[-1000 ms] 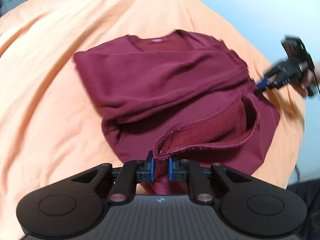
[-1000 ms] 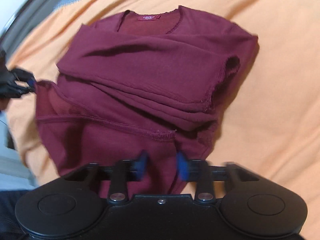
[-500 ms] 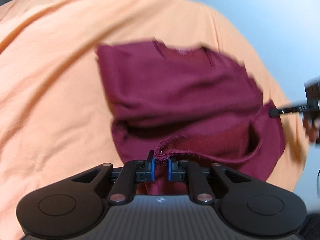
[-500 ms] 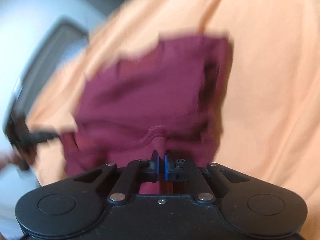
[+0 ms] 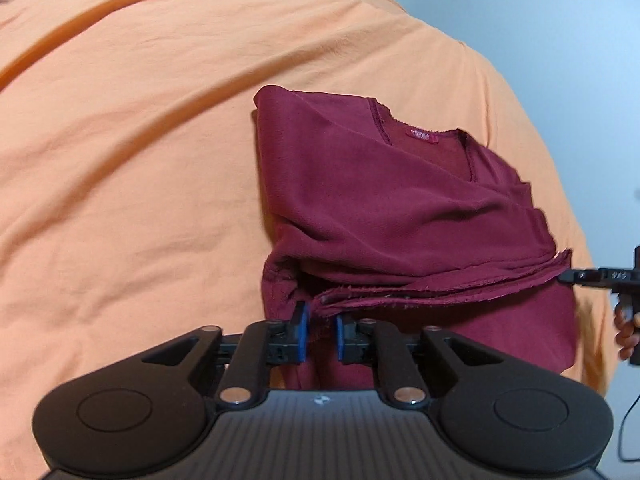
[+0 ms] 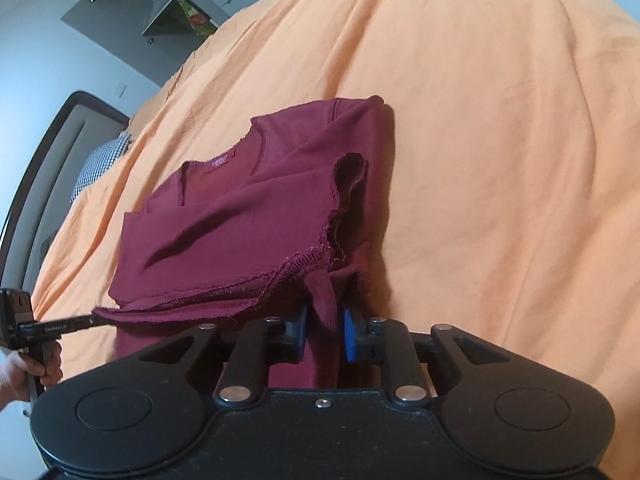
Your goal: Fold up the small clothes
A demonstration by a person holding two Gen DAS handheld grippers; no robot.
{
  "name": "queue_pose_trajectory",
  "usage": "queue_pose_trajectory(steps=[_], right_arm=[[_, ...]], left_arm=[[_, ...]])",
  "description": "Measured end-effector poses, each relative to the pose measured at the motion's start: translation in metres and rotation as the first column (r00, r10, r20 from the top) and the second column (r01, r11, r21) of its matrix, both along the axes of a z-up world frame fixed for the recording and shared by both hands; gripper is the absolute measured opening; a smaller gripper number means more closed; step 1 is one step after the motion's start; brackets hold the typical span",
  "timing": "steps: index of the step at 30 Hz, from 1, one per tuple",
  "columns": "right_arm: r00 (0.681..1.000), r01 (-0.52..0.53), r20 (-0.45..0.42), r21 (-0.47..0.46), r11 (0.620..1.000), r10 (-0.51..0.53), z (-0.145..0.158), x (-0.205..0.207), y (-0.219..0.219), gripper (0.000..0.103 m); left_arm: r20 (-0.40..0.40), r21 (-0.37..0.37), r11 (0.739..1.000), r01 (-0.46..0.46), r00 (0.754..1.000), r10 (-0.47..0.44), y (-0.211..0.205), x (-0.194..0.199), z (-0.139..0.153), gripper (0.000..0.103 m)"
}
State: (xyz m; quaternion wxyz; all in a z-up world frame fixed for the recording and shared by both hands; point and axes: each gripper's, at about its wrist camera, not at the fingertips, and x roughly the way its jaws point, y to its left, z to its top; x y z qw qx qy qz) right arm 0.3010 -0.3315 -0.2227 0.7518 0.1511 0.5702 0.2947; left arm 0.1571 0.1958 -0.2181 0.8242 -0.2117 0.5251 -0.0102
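One maroon fleece-lined sweatshirt [image 5: 380,200] is lying partly folded on the orange bedsheet [image 5: 120,160], hem edge lifted toward the neckline. Left gripper [image 5: 319,336] is pinching the left hem corner; right gripper [image 6: 323,332] is pinching a bunched fold at the right hem corner, jaws slightly apart around the cloth. Fabric looks soft, light and limp, and is sagging between the grips, so the hem corners are probably the best hold. Count: one garment, two grippers, one sheet.

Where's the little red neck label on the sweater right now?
The neck label sits inside the collar at the far end of the maroon sweater, upper centre-right in the left wrist view, away from both grippers, on the orange sheet.
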Motion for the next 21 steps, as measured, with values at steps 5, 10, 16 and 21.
queue_pose_trajectory(steps=[5, 10, 16, 21], right_arm=[[1.000, -0.029, 0.002, -0.024, 0.999, 0.029, 0.001, 0.005, 0.003, 0.030], [0.999, -0.052, 0.003, -0.037, 0.998, 0.052, 0.000, 0.007, 0.010, 0.030], [0.997, -0.072, 0.003, -0.038, 0.997, 0.072, 0.000, 0.005, 0.018, 0.030], [0.997, -0.074, 0.003, -0.036, 0.997, 0.074, -0.001, 0.005, 0.018, 0.030]], left_arm=[[-0.016, 0.036, 0.998, 0.051, 0.999, -0.051, -0.005, 0.005, -0.003, 0.018], [-0.023, 0.046, 0.997, 0.062, 0.998, -0.061, -0.008, 0.012, -0.007, 0.019], [-0.028, 0.050, 0.996, 0.079, 0.997, -0.078, -0.012, 0.018, -0.012, 0.019], [-0.031, 0.047, 0.995, 0.084, 0.996, -0.082, -0.012, 0.021, -0.014, 0.019]])
